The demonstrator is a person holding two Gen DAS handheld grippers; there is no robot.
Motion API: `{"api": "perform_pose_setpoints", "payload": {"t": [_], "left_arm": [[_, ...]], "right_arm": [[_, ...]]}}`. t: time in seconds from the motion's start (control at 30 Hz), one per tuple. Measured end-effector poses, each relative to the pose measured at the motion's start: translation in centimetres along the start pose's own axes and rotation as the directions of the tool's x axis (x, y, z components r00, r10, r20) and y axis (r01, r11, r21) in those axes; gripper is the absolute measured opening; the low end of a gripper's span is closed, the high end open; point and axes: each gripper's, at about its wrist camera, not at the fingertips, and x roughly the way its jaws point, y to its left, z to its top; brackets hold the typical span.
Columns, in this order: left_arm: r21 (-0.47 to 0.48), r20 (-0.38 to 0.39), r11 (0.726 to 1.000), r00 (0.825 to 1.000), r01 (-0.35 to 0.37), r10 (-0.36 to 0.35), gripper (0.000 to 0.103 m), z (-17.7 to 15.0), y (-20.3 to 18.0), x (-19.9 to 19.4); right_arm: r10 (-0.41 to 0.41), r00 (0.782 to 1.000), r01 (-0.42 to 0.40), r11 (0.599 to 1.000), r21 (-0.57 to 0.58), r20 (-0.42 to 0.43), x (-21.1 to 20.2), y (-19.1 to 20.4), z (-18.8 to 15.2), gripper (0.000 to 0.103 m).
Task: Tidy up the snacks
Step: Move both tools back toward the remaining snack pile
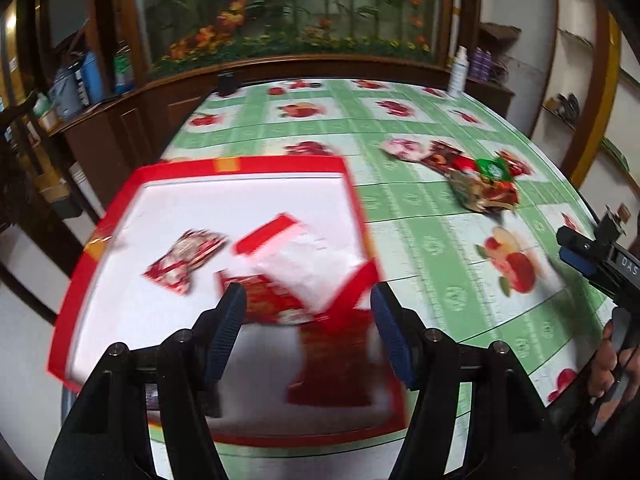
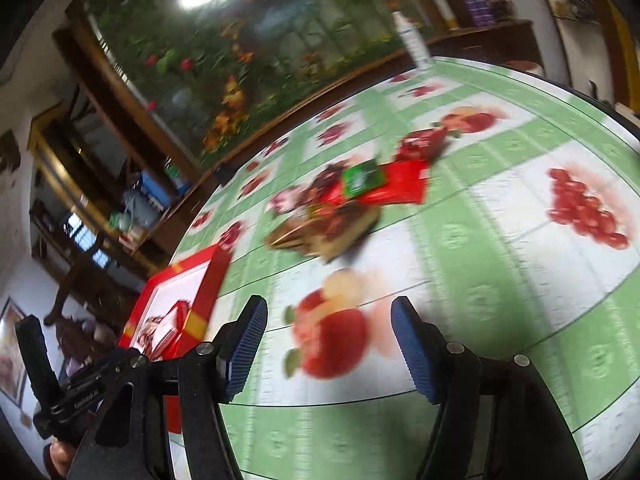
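A red-rimmed white box (image 1: 244, 166) lies on the table at left and holds several snack packets, among them a red and white one (image 1: 184, 260) and a white pouch with red ends (image 1: 304, 264). My left gripper (image 1: 308, 308) is open and empty just above the box's near part. A pile of loose snack packets (image 1: 476, 180) lies on the green tablecloth to the right; in the right wrist view the pile (image 2: 348, 200) is ahead of my right gripper (image 2: 328, 320), which is open and empty above the cloth. The box (image 2: 208, 284) shows at its left.
The table wears a green and white fruit-print cloth (image 1: 420, 208). A white bottle (image 1: 458, 72) and a small dark object (image 1: 226, 82) stand at the far edge. Wooden cabinets and a flower mural are behind. The right gripper shows at the left wrist view's right edge (image 1: 596, 264).
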Motion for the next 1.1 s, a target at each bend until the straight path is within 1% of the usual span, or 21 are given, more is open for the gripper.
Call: {"api": "perform_pose_setpoints", "payload": {"t": [0.03,0.07,0.13,0.17,0.2,0.23,0.3,0.33,0.37,0.43,0.63,0.73,0.83,0.9,0.93,0.97,1.0,1.03,1.07,1.1], "left_arm": [[0.012,-0.003,1.0,1.0,0.011,-0.011,0.064,0.3,-0.9,0.1],[0.021,-0.004,1.0,1.0,0.02,-0.019,0.064,0.7,-1.6,0.1],[0.04,-0.003,0.998,0.999,0.039,-0.039,0.064,1.7,-3.4,0.3],[0.046,0.0,0.998,0.999,0.047,-0.047,0.066,2.2,-4.2,0.4],[0.049,0.007,0.997,0.998,0.054,-0.054,0.072,2.8,-5.1,0.6],[0.046,0.016,0.997,0.998,0.054,-0.055,0.075,3.3,-5.8,0.9],[0.025,0.031,0.998,0.998,0.053,-0.054,0.076,4.7,-7.3,1.6],[0.014,0.037,0.998,0.997,0.064,-0.064,0.076,5.3,-8.0,2.0],[0.007,0.04,0.998,0.997,0.069,-0.069,0.076,5.9,-8.8,2.5],[-0.006,0.038,0.999,0.998,0.051,-0.05,0.076,7.2,-10.5,3.7],[-0.046,0.121,0.998,0.992,0.052,-0.046,0.076,10.9,-14.5,6.0],[-0.057,0.124,0.997,0.992,0.043,-0.036,0.076,11.8,-15.2,7.5],[-0.056,0.102,0.997,0.994,0.049,-0.043,0.076,11.1,-15.1,9.0],[-0.039,0.092,0.998,0.995,0.049,-0.045,0.076,10.6,-14.8,9.7],[-0.033,0.083,0.999,0.996,0.04,-0.037,0.076,10.5,-14.6,9.8],[-0.048,0.066,0.998,0.997,0.037,-0.034,0.076,10.6,-14.1,9.8],[-0.076,0.071,0.996,0.997,0.049,-0.044,0.076,10.7,-13.5,9.5],[-0.116,0.097,0.991,0.994,0.066,-0.055,0.076,10.8,-12.7,8.9],[-0.152,0.129,0.986,0.99,0.07,-0.05,0.076,10.9,-11.9,8.2],[-0.169,0.145,0.983,0.989,0.064,-0.039,0.076,11.0,-11.3,7.7]], "right_arm": [[0.024,1.0,-0.024,0.999,0.04,0.003,-0.1,-0.9,0.3,0.068],[0.067,0.998,-0.068,0.994,0.083,0.014,-0.3,-1.8,0.4,0.068],[0.109,0.993,-0.114,0.985,0.128,0.046,-0.7,-2.8,0.6,0.069],[0.119,0.99,-0.128,0.98,0.151,0.071,-1.0,-3.3,0.7,0.074],[0.124,0.988,-0.138,0.976,0.171,0.088,-1.2,-3.7,0.7,0.079],[0.139,0.986,-0.156,0.967,0.199,0.097,-1.2,-4.3,0.7,0.081],[0.164,0.981,-0.185,0.95,0.253,0.103,-1.0,-5.4,0.5,0.08],[0.18,0.975,-0.21,0.937,0.279,0.127,-1.1,-6.0,0.4,0.078],[0.19,0.971,-0.226,0.932,0.284,0.147,-1.3,-6.2,0.4,0.079],[0.197,0.967,-0.237,0.929,0.285,0.165,-1.4,-6.4,0.3,0.079],[0.173,0.977,-0.199,0.948,0.25,0.122,-1.1,-5.5,0.3,0.079],[0.164,0.98,-0.187,0.952,0.244,0.113,-1.1,-5.5,0.2,0.079],[0.14,0.986,-0.158,0.959,0.235,0.095,-0.7,-5.2,0.4,0.079],[0.108,0.992,-0.122,0.965,0.231,0.072,-0.4,-5.0,0.6,0.079],[0.074,0.996,-0.083,0.97,0.228,0.047,-0.1,-4.6,0.8,0.08],[0.053,0.998,-0.058,0.976,0.211,0.029,0.2,-4.2,1.1,0.081],[0.033,0.999,-0.035,0.984,0.176,0.015,0.6,-3.6,1.6,0.081],[-0.003,1.0,0.003,0.992,0.125,0.004,1.0,-2.7,2.7,0.081],[-0.031,1.0,0.031,0.994,0.103,0.002,1.3,-2.1,3.8,0.081],[-0.057,0.998,0.057,0.994,0.094,-0.002,1.8,-1.7,5.3,0.081]]}}
